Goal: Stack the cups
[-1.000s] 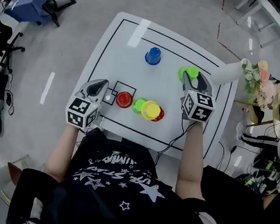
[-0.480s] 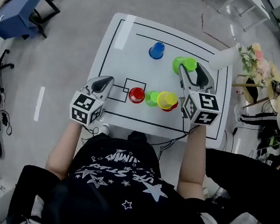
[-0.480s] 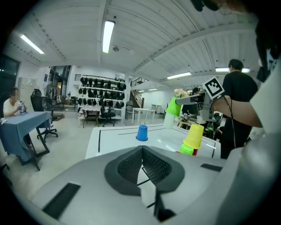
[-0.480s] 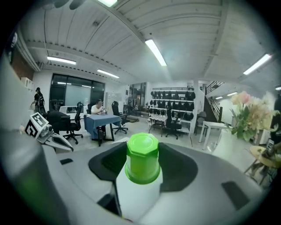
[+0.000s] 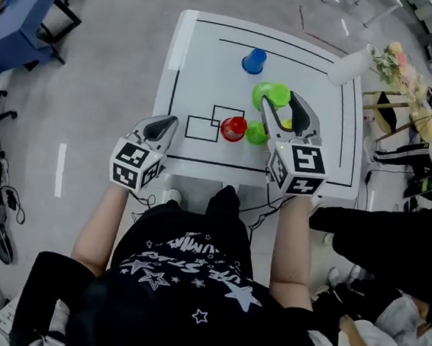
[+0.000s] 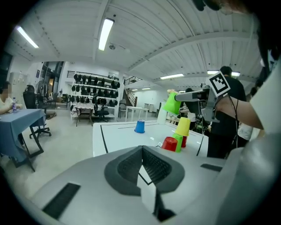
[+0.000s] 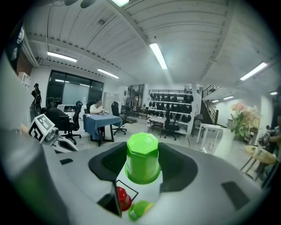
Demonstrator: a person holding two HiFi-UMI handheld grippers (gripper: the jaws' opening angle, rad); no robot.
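A: Your right fingers (image 7: 178, 167) are clamped on an upturned light green cup (image 7: 142, 158). Your right gripper (image 5: 281, 105) holds it in the air, right of centre in the head view.

B: Your left fingers (image 6: 127, 169) are pressed together on nothing. Your left gripper (image 5: 162, 127) hangs by the counter's (image 5: 206, 52) left edge.

A: Under the raised cup a red cup (image 5: 234, 128) stands just beside a green cup (image 5: 256, 133), with a yellow cup (image 6: 182, 126) rising behind them.

B: A blue cup (image 5: 253, 60) sits apart, toward the top.

Head view: yellow cup (image 5: 285, 124) mostly hidden behind right gripper (image 5: 280, 100)
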